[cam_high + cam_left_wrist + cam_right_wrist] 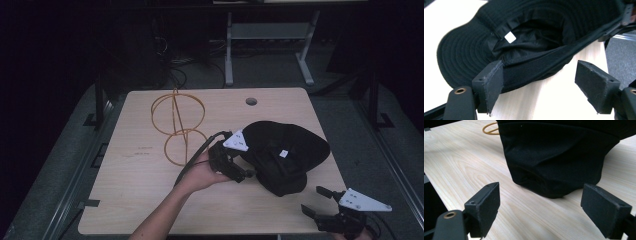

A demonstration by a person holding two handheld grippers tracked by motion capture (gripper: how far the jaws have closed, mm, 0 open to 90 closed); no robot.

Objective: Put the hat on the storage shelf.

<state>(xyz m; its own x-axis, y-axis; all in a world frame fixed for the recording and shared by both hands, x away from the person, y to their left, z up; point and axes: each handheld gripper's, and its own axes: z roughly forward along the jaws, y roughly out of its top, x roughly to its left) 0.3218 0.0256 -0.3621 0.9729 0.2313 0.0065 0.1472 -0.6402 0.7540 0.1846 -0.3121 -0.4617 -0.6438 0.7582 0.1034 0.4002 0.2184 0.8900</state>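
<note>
A black fabric hat (287, 152) lies upside down on the right half of the wooden table (135, 200), a small white label (509, 37) showing inside it. My left gripper (245, 175), held by a hand, is at the hat's near-left edge. In the left gripper view its jaws (541, 87) stand wide apart; the hat's (531, 40) rim runs between them, close against the left pad (491, 85), while the right pad stands clear. My right gripper (314, 200) rests at the table's near-right corner. Its open jaws (539, 210) face the hat's (556, 157) crown with only bare wood between them.
An orange wire stand (177, 125) made of rings sits at the back left of the table, and a loop of it (490, 130) appears behind the hat. A round cable hole (251, 101) is near the far edge. Table legs and cables lie on the dark floor beyond.
</note>
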